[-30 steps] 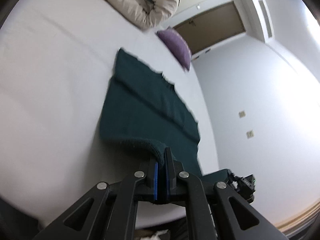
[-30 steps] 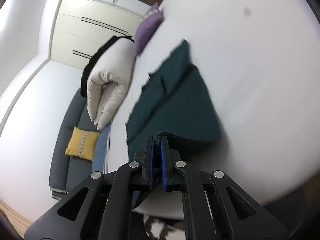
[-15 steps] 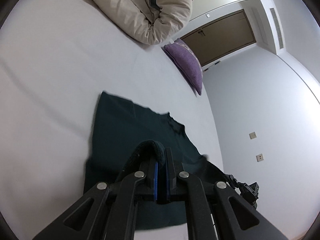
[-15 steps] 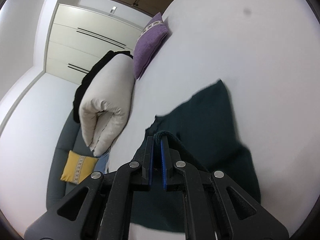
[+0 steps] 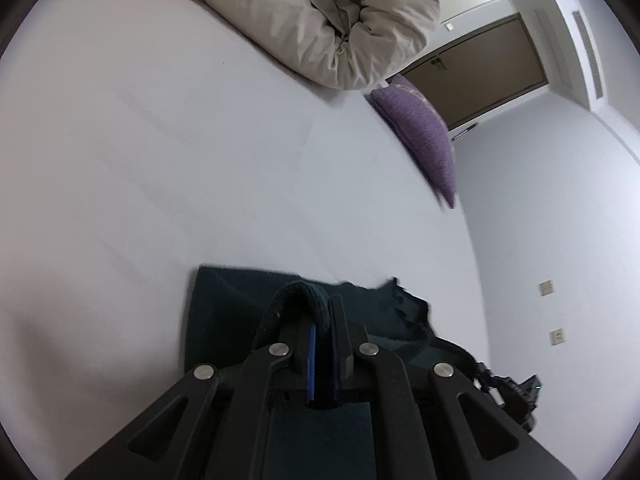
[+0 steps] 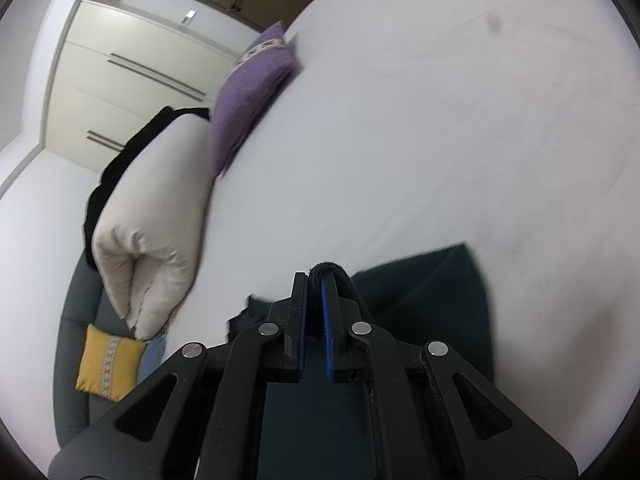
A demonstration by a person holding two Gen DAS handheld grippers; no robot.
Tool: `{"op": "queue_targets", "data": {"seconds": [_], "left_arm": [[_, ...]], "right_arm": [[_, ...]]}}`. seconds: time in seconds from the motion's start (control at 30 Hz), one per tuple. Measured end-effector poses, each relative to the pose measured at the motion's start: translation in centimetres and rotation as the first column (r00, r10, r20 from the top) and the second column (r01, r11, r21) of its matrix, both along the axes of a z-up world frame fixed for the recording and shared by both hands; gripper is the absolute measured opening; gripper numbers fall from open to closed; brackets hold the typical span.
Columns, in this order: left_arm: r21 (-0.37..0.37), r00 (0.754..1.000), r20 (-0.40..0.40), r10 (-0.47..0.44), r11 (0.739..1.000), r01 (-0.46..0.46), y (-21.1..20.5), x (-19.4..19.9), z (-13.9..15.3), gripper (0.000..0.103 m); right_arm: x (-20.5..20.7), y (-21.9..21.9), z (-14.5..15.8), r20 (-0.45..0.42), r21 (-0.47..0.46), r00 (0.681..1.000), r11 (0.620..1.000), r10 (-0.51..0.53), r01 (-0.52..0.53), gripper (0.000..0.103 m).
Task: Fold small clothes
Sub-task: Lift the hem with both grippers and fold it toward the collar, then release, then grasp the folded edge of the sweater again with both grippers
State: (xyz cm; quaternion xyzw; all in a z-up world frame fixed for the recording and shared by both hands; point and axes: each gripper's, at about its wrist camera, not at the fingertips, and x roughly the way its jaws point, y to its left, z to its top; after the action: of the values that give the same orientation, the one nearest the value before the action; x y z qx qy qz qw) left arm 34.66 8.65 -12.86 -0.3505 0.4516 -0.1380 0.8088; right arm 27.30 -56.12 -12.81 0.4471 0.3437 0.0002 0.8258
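Dark green garment (image 5: 224, 312) lies on the white bed (image 5: 168, 168), doubled over, its folded-over hem lifted and pinched in both tongs: left gripper (image 5: 325, 312) and right gripper (image 6: 316, 284) are each clamped on that thick edge. The cloth's long axis is hard to judge (most of it is hidden beneath the tools), though its far edge runs across the view. Beyond, a beige duvet (image 5: 320, 20) is bundled beside a purple cushion (image 5: 424, 136); a brown door (image 5: 480, 68), white wardrobe (image 6: 120, 76) and grey sofa with a yellow cushion (image 6: 108, 362) edge the room.
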Motion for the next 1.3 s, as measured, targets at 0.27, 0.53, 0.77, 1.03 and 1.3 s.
{"op": "queue_targets", "data": {"seconds": [0.27,0.53,0.77,1.03,1.3], "left_arm": [[0.012,0.996,-0.09,-0.007,1.0,0.008,-0.1,2.6,-3.2,0.016],[0.128,0.999,0.041,0.027,0.991,-0.032,1.4,-1.8,1.6,0.066],[0.35,0.996,0.059,-0.065,0.936,0.041,-1.1,-8.3,1.6,0.066],[0.4,0.996,0.006,-0.092,0.913,0.082,-1.8,-10.8,-1.4,0.031],[0.436,0.994,0.058,-0.093,0.898,0.058,-2.1,-11.9,-0.7,0.012]], "right_arm": [[4.5,-1.4,-4.1,-0.058,-0.042,0.993,0.994,-0.103,0.101,0.021],[3.3,-1.0,-2.7,-0.045,-0.179,0.997,0.982,-0.062,0.053,0.049],[0.4,3.7,-2.7,-0.137,-0.407,0.987,0.904,0.082,-0.131,0.048],[-2.3,6.1,-2.6,-0.155,-0.487,0.982,0.856,0.112,-0.175,0.047],[-7.8,6.7,-2.8,-0.187,-0.541,0.975,0.817,0.116,-0.201,0.021]]}}
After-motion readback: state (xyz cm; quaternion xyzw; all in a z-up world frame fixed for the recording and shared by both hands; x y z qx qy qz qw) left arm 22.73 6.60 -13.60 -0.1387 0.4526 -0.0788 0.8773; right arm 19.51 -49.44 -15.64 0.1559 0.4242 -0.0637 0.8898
